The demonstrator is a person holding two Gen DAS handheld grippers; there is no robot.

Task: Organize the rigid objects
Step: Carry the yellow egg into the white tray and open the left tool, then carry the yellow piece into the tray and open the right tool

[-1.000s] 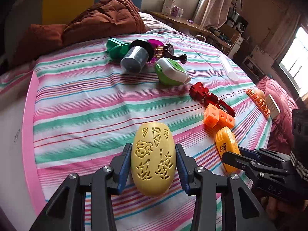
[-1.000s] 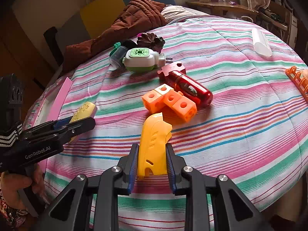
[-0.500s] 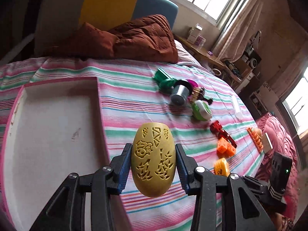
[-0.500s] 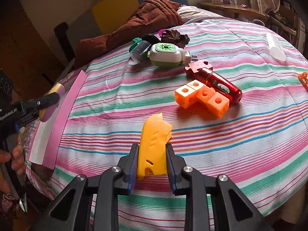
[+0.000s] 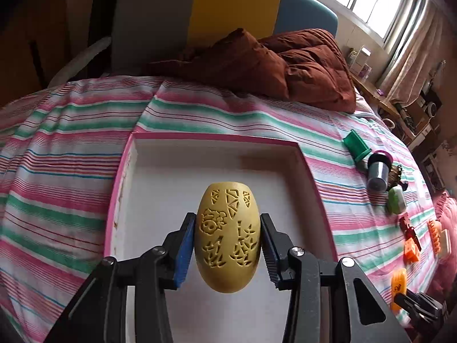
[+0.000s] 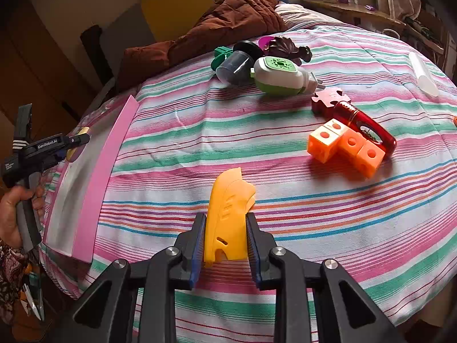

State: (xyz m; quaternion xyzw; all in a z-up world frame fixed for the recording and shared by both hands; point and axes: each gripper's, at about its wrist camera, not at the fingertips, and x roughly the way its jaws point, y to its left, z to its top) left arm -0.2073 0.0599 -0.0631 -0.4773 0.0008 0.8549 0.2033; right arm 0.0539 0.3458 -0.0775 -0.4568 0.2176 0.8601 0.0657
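Observation:
My left gripper (image 5: 227, 250) is shut on a yellow carved egg (image 5: 227, 235) and holds it above the white tray with a pink rim (image 5: 211, 137). From the right wrist view the left gripper (image 6: 72, 144) hangs over the tray (image 6: 94, 194) at the bed's left edge. My right gripper (image 6: 225, 245) is shut on an orange-yellow plastic piece (image 6: 228, 214) just above the striped bedspread. Orange linked cubes (image 6: 347, 147), a red bottle-shaped toy (image 6: 362, 123) and a green-and-white plug-in device (image 6: 278, 75) lie ahead of it.
A grey cup (image 6: 235, 67), a green piece (image 6: 218, 57) and a dark flower-shaped toy (image 6: 285, 47) cluster at the back. A brown quilt (image 5: 271, 65) lies at the head of the bed. A clear tube (image 6: 422, 73) lies far right.
My left gripper has swung left with the egg, from over the bedspread to over the tray. The right gripper has lifted and drawn back slightly with the orange-yellow piece.

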